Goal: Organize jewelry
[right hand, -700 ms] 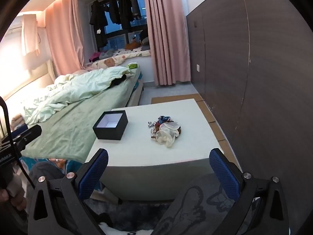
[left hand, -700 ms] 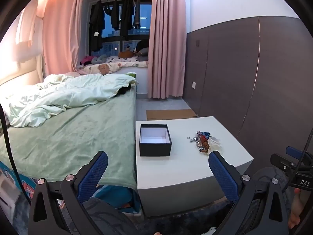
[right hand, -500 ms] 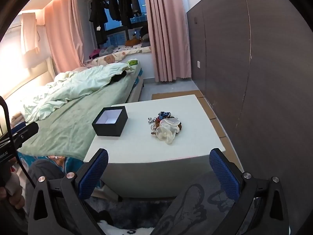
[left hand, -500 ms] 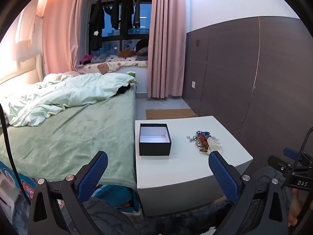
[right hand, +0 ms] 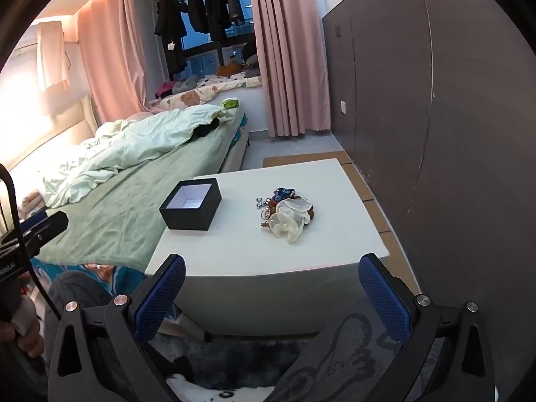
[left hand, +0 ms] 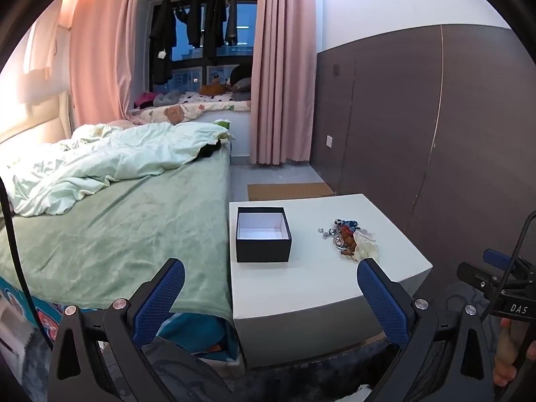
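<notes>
An open black box with a white inside stands on the left part of a white table. A small heap of jewelry lies to its right; it shows in the right wrist view with pale translucent pieces on top, next to the box. My left gripper is open and empty, in front of the table's near edge. My right gripper is open and empty, in front of the near edge too.
A bed with a green cover touches the table's left side. A dark panelled wall runs along the right. A dark patterned rug lies under the grippers. Cardboard sheets lie on the floor by the wall.
Both views have shifted a little toward the table; the box and jewelry sit slightly lower and nearer in the right wrist view. Nothing on the table has moved. Both grippers stay open.
</notes>
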Demonstrator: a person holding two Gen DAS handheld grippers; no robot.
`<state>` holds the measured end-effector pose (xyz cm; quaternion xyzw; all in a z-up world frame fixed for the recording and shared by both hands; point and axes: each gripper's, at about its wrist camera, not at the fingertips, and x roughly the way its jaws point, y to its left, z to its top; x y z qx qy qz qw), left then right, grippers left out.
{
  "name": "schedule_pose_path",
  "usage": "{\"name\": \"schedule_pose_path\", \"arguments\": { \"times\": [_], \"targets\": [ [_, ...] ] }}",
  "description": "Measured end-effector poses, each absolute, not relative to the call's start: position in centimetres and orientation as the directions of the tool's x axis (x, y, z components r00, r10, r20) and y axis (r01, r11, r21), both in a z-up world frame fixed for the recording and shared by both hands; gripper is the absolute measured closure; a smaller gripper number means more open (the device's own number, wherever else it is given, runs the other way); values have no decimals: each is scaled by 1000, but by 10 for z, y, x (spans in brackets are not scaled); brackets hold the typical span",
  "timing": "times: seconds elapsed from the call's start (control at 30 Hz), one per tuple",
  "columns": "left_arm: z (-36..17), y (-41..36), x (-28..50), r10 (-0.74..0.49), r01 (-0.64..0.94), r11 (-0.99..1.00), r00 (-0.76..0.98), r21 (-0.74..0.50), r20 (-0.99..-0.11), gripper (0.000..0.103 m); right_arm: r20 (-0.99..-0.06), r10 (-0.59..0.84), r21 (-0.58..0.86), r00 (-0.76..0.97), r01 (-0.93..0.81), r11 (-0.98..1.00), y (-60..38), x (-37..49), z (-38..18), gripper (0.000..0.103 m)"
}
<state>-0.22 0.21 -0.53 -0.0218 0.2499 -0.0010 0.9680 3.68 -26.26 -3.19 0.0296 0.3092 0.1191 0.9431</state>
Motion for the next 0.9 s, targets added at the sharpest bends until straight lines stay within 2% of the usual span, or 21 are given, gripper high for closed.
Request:
{"name": "schedule_pose_path", "arguments": {
  "times": [0.9],
  "targets": [
    [-3,-2,1,-60,35,998,879,-61,-474,0,-525,232,155,819,-176,972,-281,27,-22,0]
  ]
}}
